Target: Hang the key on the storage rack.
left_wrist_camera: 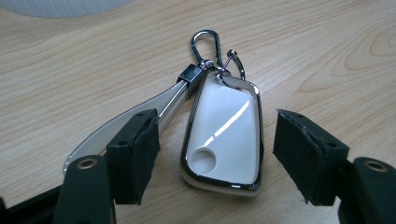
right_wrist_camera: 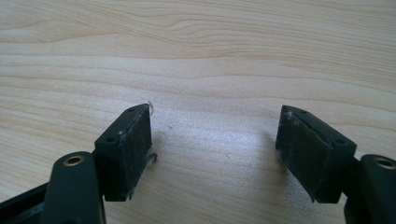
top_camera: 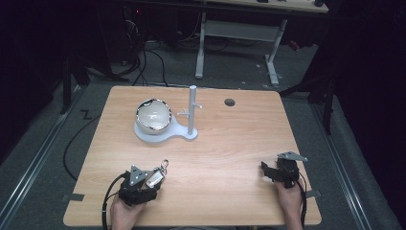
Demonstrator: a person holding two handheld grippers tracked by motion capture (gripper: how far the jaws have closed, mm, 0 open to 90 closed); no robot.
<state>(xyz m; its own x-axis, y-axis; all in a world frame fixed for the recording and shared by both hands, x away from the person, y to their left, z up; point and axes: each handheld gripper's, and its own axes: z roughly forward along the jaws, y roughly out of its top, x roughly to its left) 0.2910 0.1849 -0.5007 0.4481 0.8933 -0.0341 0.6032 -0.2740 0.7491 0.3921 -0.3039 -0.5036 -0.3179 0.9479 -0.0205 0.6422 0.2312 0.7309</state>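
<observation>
Black padded left fingers [left_wrist_camera: 208, 154] spread around glossy white chrome-rimmed key fob [left_wrist_camera: 223, 140]; right fingers [right_wrist_camera: 215, 154] spread, nothing between.

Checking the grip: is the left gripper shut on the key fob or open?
Open: the left gripper straddles the key fob, with gaps beside both pads.

A light wooden table [top_camera: 230, 158] with rounded corners and a small dark round hole [top_camera: 230, 102] near its far edge carried a pale plastic stand [top_camera: 165, 132] with an upright post, and, nearer the person, a white chrome-rimmed key fob [left_wrist_camera: 223, 140] lying flat.
</observation>
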